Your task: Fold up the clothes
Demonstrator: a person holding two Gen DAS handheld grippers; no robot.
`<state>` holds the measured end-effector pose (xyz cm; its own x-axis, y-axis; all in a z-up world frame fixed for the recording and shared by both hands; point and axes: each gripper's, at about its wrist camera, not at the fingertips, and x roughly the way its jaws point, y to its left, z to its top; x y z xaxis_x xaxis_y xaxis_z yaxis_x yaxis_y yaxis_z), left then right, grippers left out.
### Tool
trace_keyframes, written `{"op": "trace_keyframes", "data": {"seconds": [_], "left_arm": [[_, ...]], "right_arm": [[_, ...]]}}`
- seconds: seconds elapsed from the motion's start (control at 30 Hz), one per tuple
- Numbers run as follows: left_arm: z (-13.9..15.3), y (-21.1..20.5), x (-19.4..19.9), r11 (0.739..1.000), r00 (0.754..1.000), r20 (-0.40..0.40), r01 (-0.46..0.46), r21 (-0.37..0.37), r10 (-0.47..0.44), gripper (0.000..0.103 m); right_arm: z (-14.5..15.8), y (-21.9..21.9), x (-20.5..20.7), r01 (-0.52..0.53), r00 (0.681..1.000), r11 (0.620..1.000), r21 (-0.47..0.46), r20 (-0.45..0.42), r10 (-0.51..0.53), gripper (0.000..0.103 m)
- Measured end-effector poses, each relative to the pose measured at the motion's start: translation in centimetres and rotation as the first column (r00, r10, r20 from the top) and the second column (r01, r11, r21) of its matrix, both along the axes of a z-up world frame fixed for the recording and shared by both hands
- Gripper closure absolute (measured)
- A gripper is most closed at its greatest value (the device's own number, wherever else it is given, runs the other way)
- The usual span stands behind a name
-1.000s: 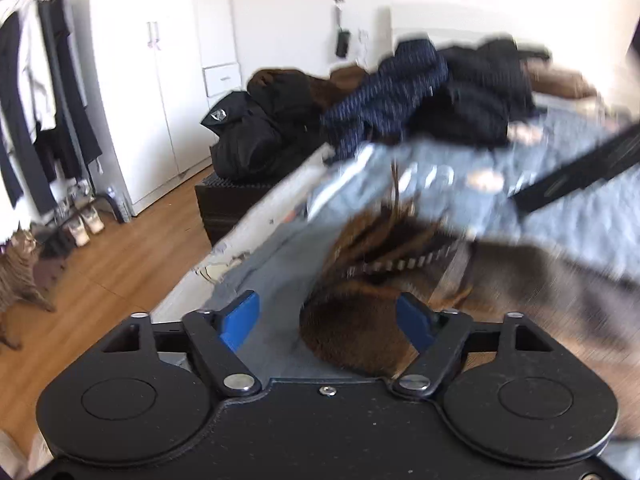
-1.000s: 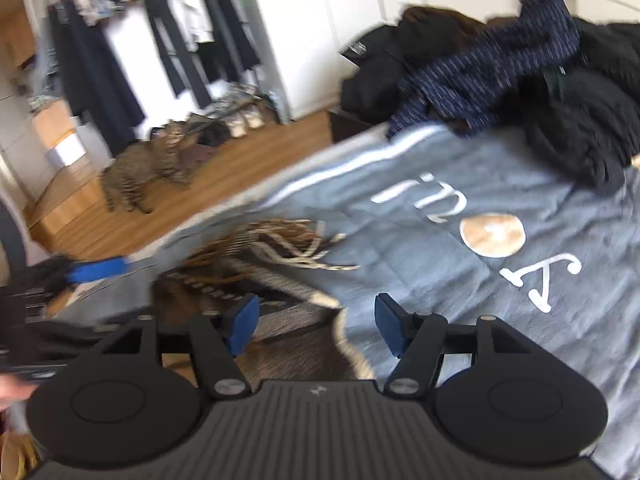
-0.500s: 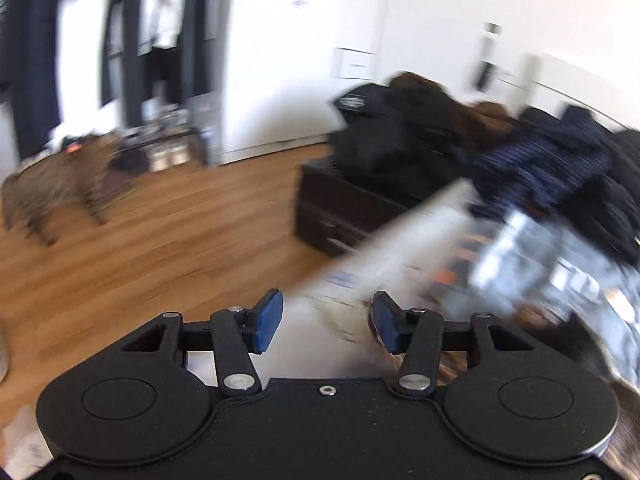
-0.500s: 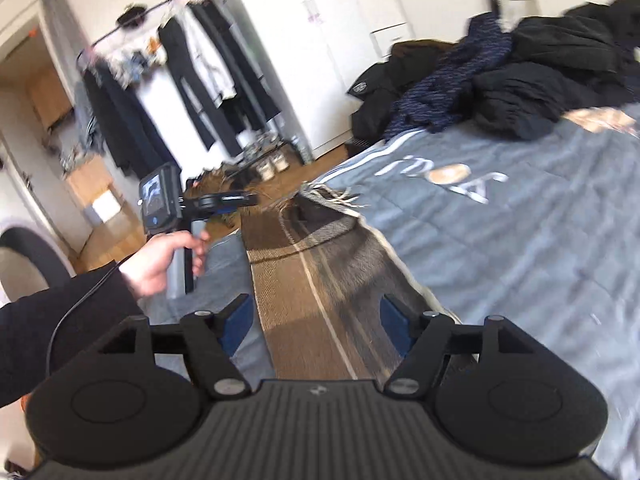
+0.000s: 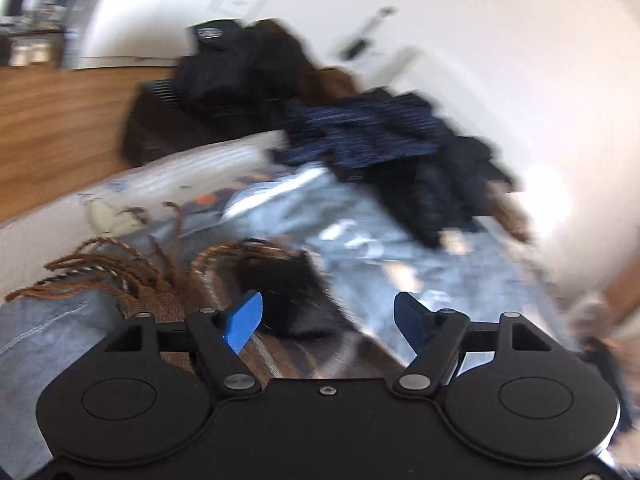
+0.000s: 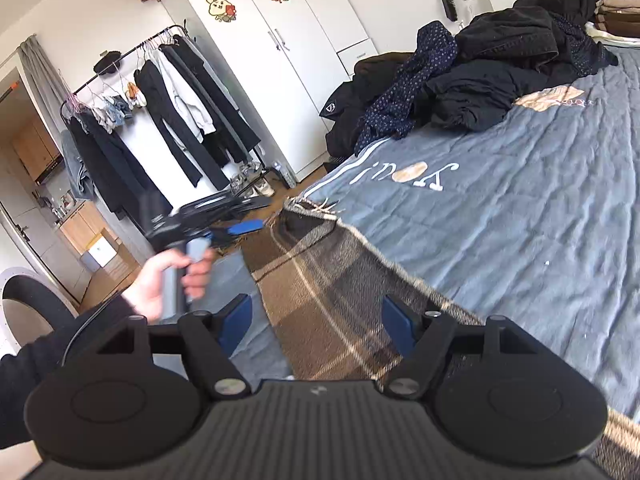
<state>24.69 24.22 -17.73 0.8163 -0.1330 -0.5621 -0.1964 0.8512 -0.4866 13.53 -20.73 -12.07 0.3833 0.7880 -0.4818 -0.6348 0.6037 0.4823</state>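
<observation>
— On the grey bedspread [image 6: 520,240], what is laid out, and why that way?

— The plaid scarf [image 6: 340,292] lies flat in a long strip, running from under the right gripper [image 6: 316,320] away toward eleven o'clock, where its fringe [image 6: 316,206] reaches the bed's edge. Spread straight like that, it is probably ready for a lengthwise or end-to-end fold.

— Does the right gripper hold it?

— No. Its blue pads stand apart above the cloth, one on each side of the strip, pinching nothing.

— And the left?

— The left gripper [image 5: 328,322] sits at the fringed end, seen from the right wrist at about ten o'clock, carried by the person's hand [image 6: 168,280]. Its jaws are opening. The left wrist view is smeared by motion, so it only seems that no fabric is caught; the dark corner of the scarf lies between the pads without either pressing it, and the tassels trail off toward nine o'clock.

— So each tool is at one end?

— Yes, likely so the two ends can be brought together. The pile of dark clothes [image 6: 500,64] waits at one o'clock, well apart.
</observation>
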Motion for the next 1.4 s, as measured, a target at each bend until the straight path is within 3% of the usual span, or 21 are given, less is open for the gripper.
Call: {"op": "trace_keyframes", "data": {"seconds": [0.1, 0.2, 0.27, 0.3, 0.33, 0.4, 0.5, 0.53, 0.6, 0.67, 0.7, 0.73, 0.83, 0.97, 1.03, 1.1, 1.2, 1.3, 1.4], "left_arm": [[0.6, -1.3, 3.3, 0.992, 0.986, -0.151, -0.053, 0.116, 0.07, 0.031], [0.6, -2.5, 6.2, 0.98, 0.958, -0.275, -0.023, 0.199, 0.078, 0.032], [-0.4, -2.9, 7.7, 0.974, 0.929, -0.36, -0.003, 0.225, 0.086, 0.055], [-1.2, -3.0, 8.3, 0.973, 0.911, -0.402, 0.007, 0.233, 0.09, 0.082], [-1.3, -3.1, 8.4, 0.975, 0.915, -0.395, 0.005, 0.223, 0.086, 0.089], [-0.1, -2.9, 7.3, 0.986, 0.963, -0.261, -0.021, 0.163, 0.064, 0.096], [1.7, -2.6, 5.6, 0.997, 0.999, -0.034, -0.037, 0.064, 0.039, 0.096], [2.2, -2.6, 5.0, 0.998, 0.998, 0.045, -0.038, 0.041, 0.036, 0.096], [2.1, -2.5, 4.7, 0.995, 0.992, 0.097, -0.087, 0.046, 0.082, 0.095], [1.4, -2.1, 5.3, 0.992, 0.993, 0.031, -0.116, 0.053, 0.114, 0.072], [1.3, -1.8, 5.2, 0.99, 0.991, 0.013, -0.131, 0.055, 0.13, 0.044], [1.5, -1.4, 4.5, 0.988, 0.989, 0.032, -0.148, 0.051, 0.147, 0.031], [2.2, 0.0, 2.3, 0.981, 0.978, 0.089, -0.19, 0.029, 0.187, 0.029], [2.2, 1.8, -1.3, 0.991, 0.981, 0.182, -0.05, -0.126, 0.072, 0.029], [1.1, 1.9, -2.1, 0.991, 0.991, 0.131, 0.005, -0.131, 0.012, 0.029], [-1.0, 2.0, -2.2, 0.995, 0.998, 0.022, -0.065, -0.078, 0.067, 0.031], [-4.2, 2.6, -1.6, 0.984, 0.992, -0.089, -0.097, -0.153, 0.084, 0.041], [-4.4, 1.5, 0.0, 0.993, 0.994, -0.095, -0.069, -0.092, 0.06, 0.041], [-4.7, 1.4, 1.3, 0.988, 0.995, -0.089, -0.067, -0.136, 0.055, 0.041]], "right_arm": [[-0.3, -0.1, -0.5, -0.006, 1.0, 1.0, 0.0, -0.012, 0.006, 0.032], [-0.7, -0.1, -0.8, -0.012, 1.0, 1.0, 0.005, -0.028, 0.012, 0.03], [-1.0, -0.2, -0.9, -0.014, 0.999, 1.0, 0.013, -0.037, 0.015, 0.03], [-1.1, -0.2, -0.9, -0.013, 0.999, 1.0, 0.015, -0.041, 0.014, 0.03], [-1.2, -0.3, -1.0, -0.013, 0.999, 1.0, 0.018, -0.044, 0.014, 0.03], [-1.4, -0.7, -1.2, -0.01, 0.999, 1.0, 0.026, -0.051, 0.011, 0.029], [-1.8, -1.5, -1.4, 0.002, 0.998, 0.999, 0.043, -0.068, 0.001, 0.028], [-1.9, -1.8, -1.5, 0.006, 0.997, 0.999, 0.049, -0.074, -0.002, 0.028], [-2.3, -2.1, -1.6, 0.014, 0.996, 0.999, 0.051, -0.088, -0.01, 0.028], [-2.6, -2.3, -1.6, 0.023, 0.995, 0.998, 0.05, -0.101, -0.018, 0.028], [-2.7, -2.4, -1.7, 0.025, 0.994, 0.998, 0.052, -0.104, -0.02, 0.028], [-2.7, -2.5, -1.8, 0.024, 0.994, 0.998, 0.059, -0.105, -0.018, 0.028], [-2.7, -2.8, -2.0, 0.018, 0.994, 0.997, 0.07, -0.104, -0.011, 0.028], [-2.9, -2.9, -1.9, 0.026, 0.994, 0.997, 0.076, -0.109, -0.017, 0.028], [-2.9, -2.9, -1.9, 0.031, 0.993, 0.996, 0.081, -0.115, -0.021, 0.028], [-2.8, -2.8, -2.1, 0.029, 0.993, 0.996, 0.084, -0.114, -0.02, 0.027], [-2.4, -2.7, -2.5, 0.018, 0.995, 0.996, 0.083, -0.104, -0.009, 0.027], [-2.0, -2.6, -2.9, 0.008, 0.995, 0.997, 0.082, -0.1, 0.0, 0.027], [-1.7, -2.3, -3.1, 0.003, 0.996, 0.997, 0.077, -0.093, 0.004, 0.027]]}}
